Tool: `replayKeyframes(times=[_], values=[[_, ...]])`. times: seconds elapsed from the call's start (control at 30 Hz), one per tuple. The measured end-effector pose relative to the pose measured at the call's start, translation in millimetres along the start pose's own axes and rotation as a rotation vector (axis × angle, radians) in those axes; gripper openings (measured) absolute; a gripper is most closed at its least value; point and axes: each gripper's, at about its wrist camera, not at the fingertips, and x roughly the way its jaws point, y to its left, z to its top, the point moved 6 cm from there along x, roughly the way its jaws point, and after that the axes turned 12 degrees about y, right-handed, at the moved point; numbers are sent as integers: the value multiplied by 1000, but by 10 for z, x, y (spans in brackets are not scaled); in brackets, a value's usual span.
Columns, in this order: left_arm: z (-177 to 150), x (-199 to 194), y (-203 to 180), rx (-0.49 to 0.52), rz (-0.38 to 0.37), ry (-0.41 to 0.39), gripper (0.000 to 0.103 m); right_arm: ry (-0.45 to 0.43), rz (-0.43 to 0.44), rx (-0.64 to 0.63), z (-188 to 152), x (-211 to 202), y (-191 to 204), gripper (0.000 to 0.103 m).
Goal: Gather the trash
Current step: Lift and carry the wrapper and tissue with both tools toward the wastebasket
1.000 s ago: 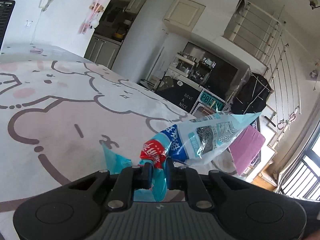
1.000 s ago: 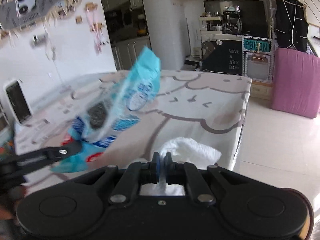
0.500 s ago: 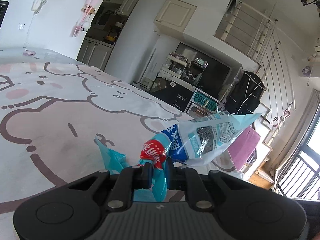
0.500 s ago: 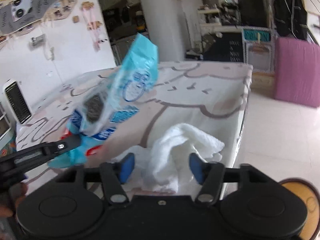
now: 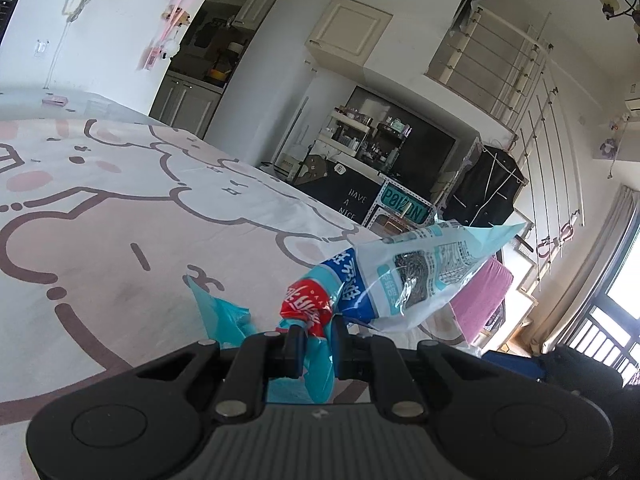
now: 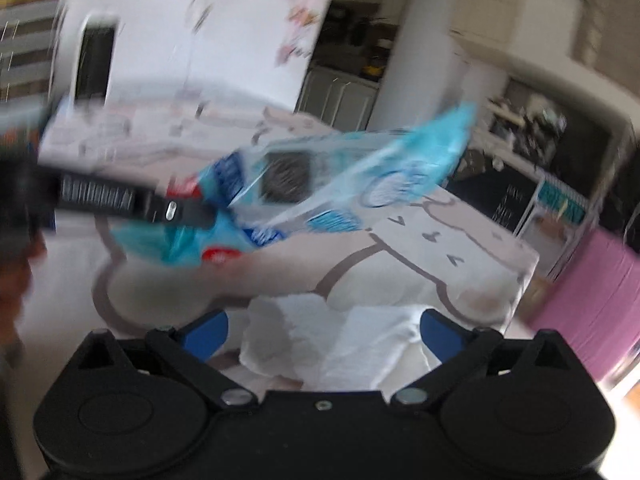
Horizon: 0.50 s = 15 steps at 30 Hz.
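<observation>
Now right gripper (image 6: 324,332) wider — tissue (image 6: 332,340) released

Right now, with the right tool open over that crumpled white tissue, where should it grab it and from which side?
Grip the raised crumpled ridge of the white tissue, which lies between the fingers of the open right tool. Come straight down from above and close across the ridge: the wad is soft, bunched and lies on the tablecloth near its edge, so a side approach would likely just push it.
</observation>
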Motion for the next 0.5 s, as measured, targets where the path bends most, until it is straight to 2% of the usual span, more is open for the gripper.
replayKeyframes(times=[0.1, 0.13, 0.27, 0.33, 0.5], values=[[-4, 14, 7, -4, -5, 3, 13, 10, -106, -130, -27, 78, 130, 103], [-4, 19, 10, -6, -7, 4, 13, -9, -128, -141, -27, 70, 132, 103], [-2, 37, 12, -8, -12, 9, 13, 10, -156, -87, -15, 133, -63, 103], [1, 42, 13, -8, -14, 9, 13, 18, -119, -31, -24, 184, -209, 103], [1, 59, 7, -7, -11, 11, 13, 75, 116, 212, -86, 357, -593, 101]])
